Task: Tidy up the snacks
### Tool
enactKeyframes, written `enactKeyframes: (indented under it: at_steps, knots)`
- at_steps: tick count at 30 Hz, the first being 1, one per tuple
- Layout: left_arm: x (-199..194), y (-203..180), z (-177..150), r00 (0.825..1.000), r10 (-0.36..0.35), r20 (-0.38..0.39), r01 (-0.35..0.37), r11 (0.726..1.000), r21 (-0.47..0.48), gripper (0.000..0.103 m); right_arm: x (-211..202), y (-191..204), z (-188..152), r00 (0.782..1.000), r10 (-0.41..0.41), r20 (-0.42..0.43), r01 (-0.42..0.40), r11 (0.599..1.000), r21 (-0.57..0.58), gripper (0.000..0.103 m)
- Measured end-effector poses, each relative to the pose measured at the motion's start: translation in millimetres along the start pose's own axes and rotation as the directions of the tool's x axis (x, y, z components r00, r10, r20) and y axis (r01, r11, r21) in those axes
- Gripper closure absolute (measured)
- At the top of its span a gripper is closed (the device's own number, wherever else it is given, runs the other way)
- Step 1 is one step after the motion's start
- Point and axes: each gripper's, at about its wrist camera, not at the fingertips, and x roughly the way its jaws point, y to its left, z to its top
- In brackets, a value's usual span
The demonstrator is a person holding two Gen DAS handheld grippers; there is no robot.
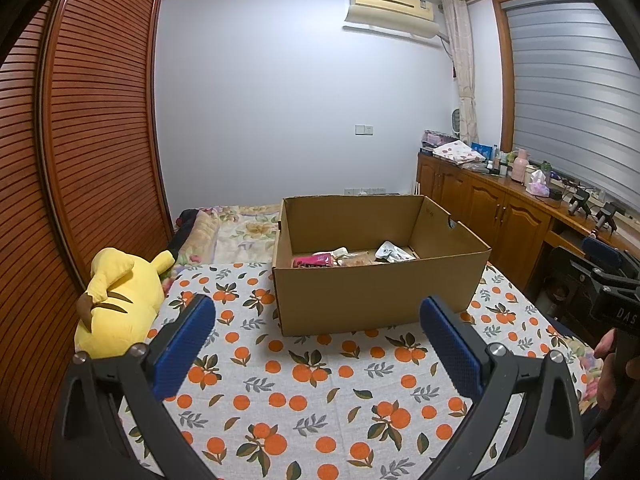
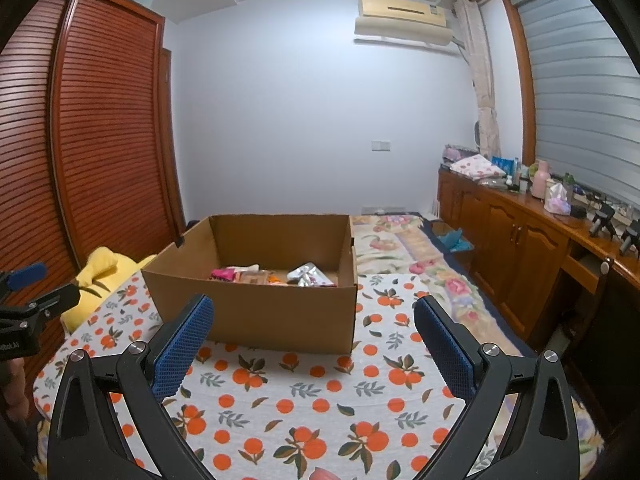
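Note:
An open cardboard box (image 1: 376,292) stands on the orange-print cloth (image 1: 304,392); it also shows in the right wrist view (image 2: 256,312). Inside lie several snack packets: a pink one (image 1: 312,260), a silver one (image 1: 390,252), also seen in the right wrist view as pink (image 2: 224,274) and silver (image 2: 308,274). My left gripper (image 1: 318,340) is open and empty, held above the cloth in front of the box. My right gripper (image 2: 314,340) is open and empty, also in front of the box.
A yellow plush toy (image 1: 116,300) lies left of the box by the slatted wardrobe (image 1: 80,140). A floral quilt (image 2: 400,248) lies behind. A wooden cabinet (image 2: 520,240) with clutter runs along the right wall. The right gripper body (image 1: 608,292) shows at the right edge.

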Motion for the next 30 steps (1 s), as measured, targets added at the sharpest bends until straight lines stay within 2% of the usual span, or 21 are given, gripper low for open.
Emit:
enactKeyframes:
  at_steps: [30]
  knots:
    - [-0.1, -1.4, -0.3, 1.000, -0.004, 0.002, 0.004, 1.000, 0.003, 0.000, 0.3, -0.4, -2.1, 1.000, -0.002, 0.000, 0.002, 1.000, 0.000, 0.001]
